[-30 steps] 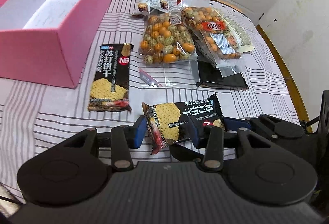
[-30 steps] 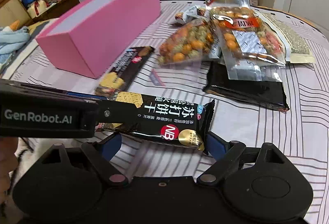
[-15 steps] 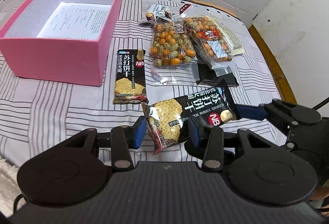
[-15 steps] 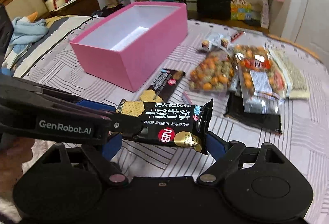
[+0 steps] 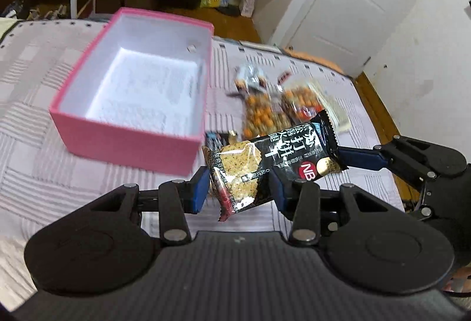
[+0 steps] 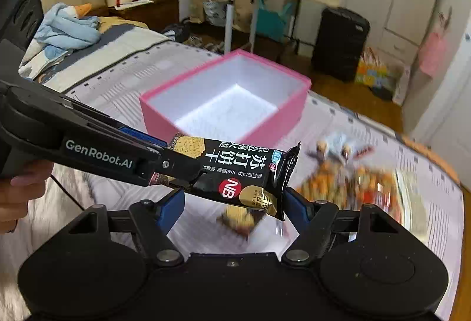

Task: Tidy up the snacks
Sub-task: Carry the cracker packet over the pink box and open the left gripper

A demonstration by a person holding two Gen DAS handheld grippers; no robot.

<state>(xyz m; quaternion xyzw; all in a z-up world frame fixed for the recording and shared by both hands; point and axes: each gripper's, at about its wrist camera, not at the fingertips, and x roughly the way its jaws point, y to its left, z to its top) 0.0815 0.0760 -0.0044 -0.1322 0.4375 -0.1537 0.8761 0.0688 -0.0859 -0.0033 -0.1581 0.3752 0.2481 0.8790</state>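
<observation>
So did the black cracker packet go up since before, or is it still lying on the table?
Yes. The black cracker packet, pinched in the left gripper, has risen off the striped tablecloth and now hangs beside the pink box.

The black cracker packet (image 5: 273, 162) hangs tilted in the air just in front of the open pink box (image 5: 132, 103) (white inside, nothing in it). More snack bags (image 5: 279, 106) lie right of the box, blurred.

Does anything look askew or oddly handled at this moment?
The black soda-cracker packet hangs tilted in the air, its cracker end pinched in the left hand-held gripper. Its other end sits between the right hand-held gripper's jaws, which have just been closing.
</observation>
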